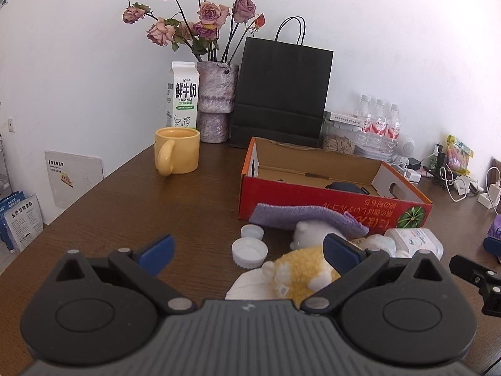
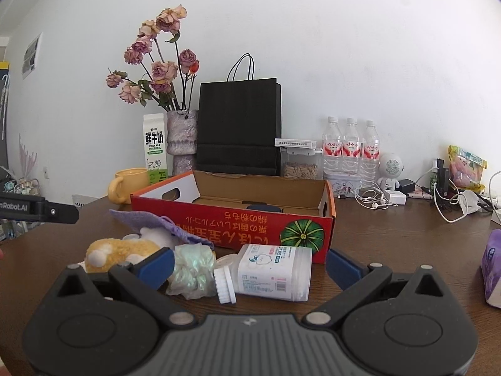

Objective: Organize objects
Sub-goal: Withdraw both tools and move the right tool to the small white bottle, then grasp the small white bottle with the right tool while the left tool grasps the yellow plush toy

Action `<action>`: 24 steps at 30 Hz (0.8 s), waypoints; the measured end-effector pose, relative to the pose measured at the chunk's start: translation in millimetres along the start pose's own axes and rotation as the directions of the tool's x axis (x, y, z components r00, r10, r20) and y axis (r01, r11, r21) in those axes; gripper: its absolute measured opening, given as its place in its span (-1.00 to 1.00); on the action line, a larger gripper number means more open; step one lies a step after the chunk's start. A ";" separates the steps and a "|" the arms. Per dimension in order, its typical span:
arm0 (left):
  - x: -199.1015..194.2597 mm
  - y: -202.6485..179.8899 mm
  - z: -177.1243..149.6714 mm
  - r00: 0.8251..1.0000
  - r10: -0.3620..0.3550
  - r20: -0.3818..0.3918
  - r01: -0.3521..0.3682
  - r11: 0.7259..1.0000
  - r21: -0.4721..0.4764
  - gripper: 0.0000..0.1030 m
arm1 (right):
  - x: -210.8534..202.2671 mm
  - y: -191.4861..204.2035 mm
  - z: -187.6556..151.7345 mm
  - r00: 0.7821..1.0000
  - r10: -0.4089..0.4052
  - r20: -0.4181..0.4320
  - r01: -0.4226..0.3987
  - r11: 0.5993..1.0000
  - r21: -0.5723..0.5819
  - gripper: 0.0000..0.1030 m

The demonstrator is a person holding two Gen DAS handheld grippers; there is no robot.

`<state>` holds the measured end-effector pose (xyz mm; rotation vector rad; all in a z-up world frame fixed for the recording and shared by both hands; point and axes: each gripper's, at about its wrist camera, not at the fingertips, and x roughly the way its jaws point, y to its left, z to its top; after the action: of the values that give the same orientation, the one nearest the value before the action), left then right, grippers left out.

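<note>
**Inspector:** Grippers first. State of each?

**Assistant:** Left gripper (image 1: 250, 250) stands with its blue fingers spread wide, nothing between them; it hangs low over the wooden table (image 1: 125, 206). Right gripper (image 2: 250, 266) is likewise spread wide and grips nothing.

**Inspector:** Where do the loose items lie?

**Assistant:** In a cluster against the near wall of the red cardboard box (image 2: 238, 222). In the left view, two white caps (image 1: 250, 249) sit at 12 o'clock between the fingers, the yellow plush toy (image 1: 303, 266) at 2 o'clock beside the right-hand finger. A purple cloth (image 1: 300, 216) leans against the box wall over a white plush (image 1: 310, 232).

**Inspector:** And before the right gripper?

**Assistant:** A white plastic jar (image 2: 272, 272) on its side at 12 o'clock, lid end toward 9 o'clock, touching a crumpled plastic wrap (image 2: 192, 271).

**Inspector:** Open room?

**Assistant:** Bare tabletop from 9 to 11 o'clock in the left view, up to the yellow mug (image 1: 177, 150); the table edge runs along that side. In the right view, clear surface at 2 o'clock, bounded by a purple pack (image 2: 493, 269) at 3 o'clock.

**Inspector:** Box contents?

**Assistant:** Top open; one dark object (image 1: 344, 187) on its floor, otherwise mostly bare cardboard.
</note>
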<state>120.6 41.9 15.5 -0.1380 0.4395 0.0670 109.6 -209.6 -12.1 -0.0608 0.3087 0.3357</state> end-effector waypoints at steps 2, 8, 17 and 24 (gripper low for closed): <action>-4.9 2.5 -4.3 1.000 -0.003 -0.009 0.003 1.000 -0.001 1.00 | -7.0 1.1 0.0 1.000 -0.008 0.001 0.008 1.000 -0.006 1.00; -12.7 6.9 -11.3 0.999 -0.006 -0.038 0.006 1.000 -0.008 1.00 | -5.5 10.2 1.0 0.999 0.016 -0.032 -0.018 0.998 -0.052 0.88; -17.7 4.9 -16.3 0.998 -0.010 -0.054 0.011 1.000 0.010 1.00 | 67.5 23.0 -8.8 0.978 0.010 -0.208 -0.027 0.996 -0.081 -0.03; -12.7 6.1 -18.9 0.997 -0.013 -0.074 0.013 1.000 0.002 1.00 | 65.9 21.8 -8.5 0.982 0.042 -0.187 -0.055 0.996 -0.066 -0.72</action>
<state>100.6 44.7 3.3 -0.1415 0.5122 0.0483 159.1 -169.3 -40.7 -0.1547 0.4835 0.3905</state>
